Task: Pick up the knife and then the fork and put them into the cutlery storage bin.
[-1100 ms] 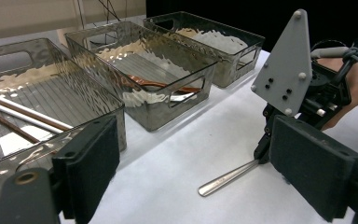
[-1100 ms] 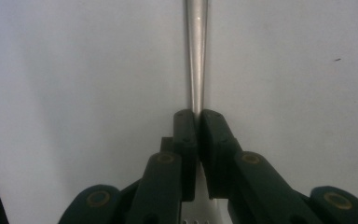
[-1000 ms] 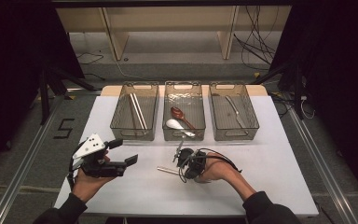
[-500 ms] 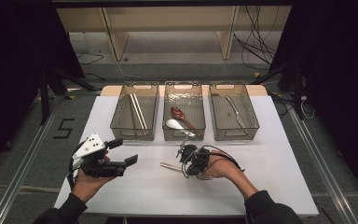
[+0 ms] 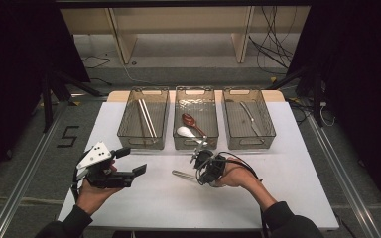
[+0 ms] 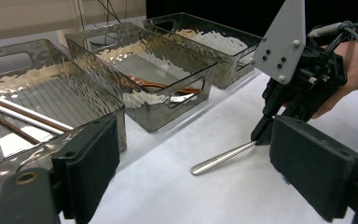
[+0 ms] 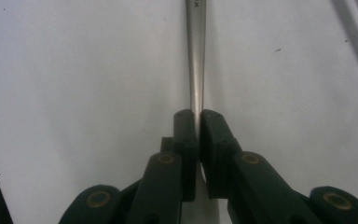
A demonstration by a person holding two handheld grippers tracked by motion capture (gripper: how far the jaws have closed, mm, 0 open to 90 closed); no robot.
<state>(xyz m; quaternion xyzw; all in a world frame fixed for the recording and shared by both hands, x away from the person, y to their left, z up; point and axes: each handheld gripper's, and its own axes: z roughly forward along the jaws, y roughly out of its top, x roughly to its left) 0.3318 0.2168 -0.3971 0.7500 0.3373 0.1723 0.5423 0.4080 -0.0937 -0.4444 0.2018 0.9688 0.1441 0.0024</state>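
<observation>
The right claw (image 5: 201,171) is clamped tight on a metal utensil handle (image 5: 183,174), its jaws pinching the thin steel just above the white surface (image 5: 287,163), in front of the middle bin (image 5: 195,139). In the right gripper view the handle (image 7: 196,56) runs straight out from between the pads. The left claw (image 5: 134,171) hangs wide apart with nothing between its jaws, off to the left and well apart from the handle. The left gripper view catches the handle (image 6: 221,157) angled low over the surface.

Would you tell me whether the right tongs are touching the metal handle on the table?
Touching. In the right gripper view, the right tongs are clamped shut on the metal handle, pads pressed against both its sides.
</observation>
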